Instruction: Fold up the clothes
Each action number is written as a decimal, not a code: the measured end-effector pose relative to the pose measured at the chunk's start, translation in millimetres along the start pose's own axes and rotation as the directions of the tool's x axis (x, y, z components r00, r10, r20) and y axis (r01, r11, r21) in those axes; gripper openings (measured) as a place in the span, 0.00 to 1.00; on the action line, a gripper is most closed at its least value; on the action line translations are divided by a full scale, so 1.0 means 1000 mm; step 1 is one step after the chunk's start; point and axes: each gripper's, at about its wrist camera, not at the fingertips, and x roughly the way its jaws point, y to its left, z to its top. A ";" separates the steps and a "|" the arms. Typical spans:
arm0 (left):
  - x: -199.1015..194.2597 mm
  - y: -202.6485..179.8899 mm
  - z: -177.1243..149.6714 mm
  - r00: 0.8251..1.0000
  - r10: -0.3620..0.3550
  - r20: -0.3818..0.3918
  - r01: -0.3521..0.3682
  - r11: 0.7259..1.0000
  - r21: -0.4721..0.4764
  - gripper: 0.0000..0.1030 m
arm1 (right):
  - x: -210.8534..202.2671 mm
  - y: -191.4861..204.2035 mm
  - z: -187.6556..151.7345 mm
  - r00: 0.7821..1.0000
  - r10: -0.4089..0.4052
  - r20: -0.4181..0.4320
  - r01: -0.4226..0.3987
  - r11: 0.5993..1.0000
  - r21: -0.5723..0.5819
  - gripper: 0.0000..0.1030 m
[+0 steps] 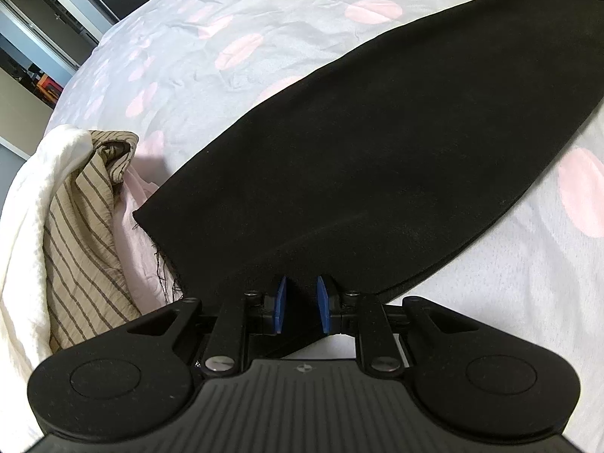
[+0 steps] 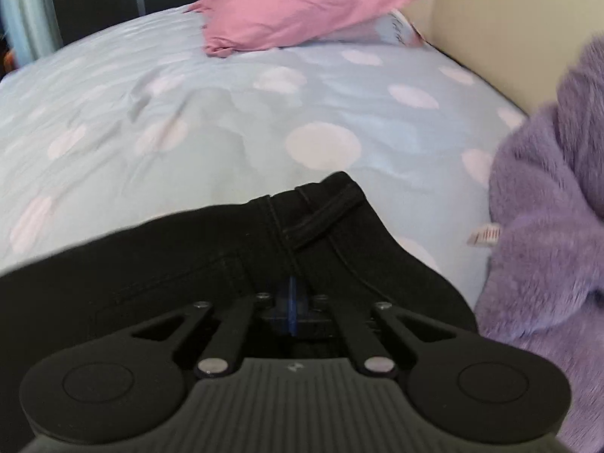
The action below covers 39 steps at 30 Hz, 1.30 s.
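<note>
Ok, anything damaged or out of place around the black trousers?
The hem of the black trousers is frayed, loose threads trailing onto the bedsheet. Beside it, a striped garment and white cloth lie in a crumpled, unfolded heap.

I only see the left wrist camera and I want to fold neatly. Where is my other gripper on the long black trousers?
Observer: The right gripper is at the waistband end of the black cloth trousers, right by a belt loop.
Operator: Is it open?
Observer: No, its blue pads are pressed together. I cannot tell whether any cloth is pinched.
Operator: Is anything lying near it?
Observer: Yes, a fluffy purple garment lies just to the right of the waistband.
</note>
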 end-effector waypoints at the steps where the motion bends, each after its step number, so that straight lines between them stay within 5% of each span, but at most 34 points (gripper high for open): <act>1: 0.000 -0.001 0.000 1.000 0.003 -0.002 -0.003 1.000 0.002 0.16 | -0.004 0.007 0.001 1.000 -0.021 -0.001 0.021 0.999 -0.033 0.00; 5: -0.003 -0.004 0.000 1.000 0.015 -0.006 -0.015 1.000 0.014 0.16 | -0.040 0.029 -0.003 0.997 -0.057 0.051 0.064 0.989 -0.135 0.11; 7: -0.004 -0.005 0.001 1.000 0.020 -0.009 -0.019 1.000 0.022 0.16 | -0.066 0.032 -0.011 0.997 0.009 0.082 0.000 0.993 -0.114 0.40; 8: -0.004 -0.006 0.002 1.000 0.023 -0.012 -0.022 0.999 0.029 0.16 | -0.081 0.036 -0.019 0.994 0.029 0.101 -0.017 0.993 -0.121 0.43; 19: -0.008 -0.012 -0.002 0.999 0.034 -0.002 -0.034 0.999 0.039 0.16 | -0.188 0.098 -0.137 0.967 0.207 0.146 -0.172 0.961 -0.217 0.45; 27: -0.012 -0.020 -0.001 0.998 0.063 -0.011 -0.061 0.994 0.087 0.16 | -0.171 0.142 -0.214 0.973 0.138 0.187 -0.095 0.970 -0.225 0.52; 36: -0.007 -0.020 -0.001 0.997 0.078 -0.007 -0.076 0.991 0.113 0.16 | -0.124 0.162 -0.220 0.962 0.094 0.255 -0.046 0.981 -0.187 0.51; 39: -0.005 -0.018 0.000 0.997 0.071 -0.007 -0.069 0.991 0.112 0.16 | -0.127 0.163 -0.213 0.952 0.135 0.273 -0.097 0.984 -0.148 0.36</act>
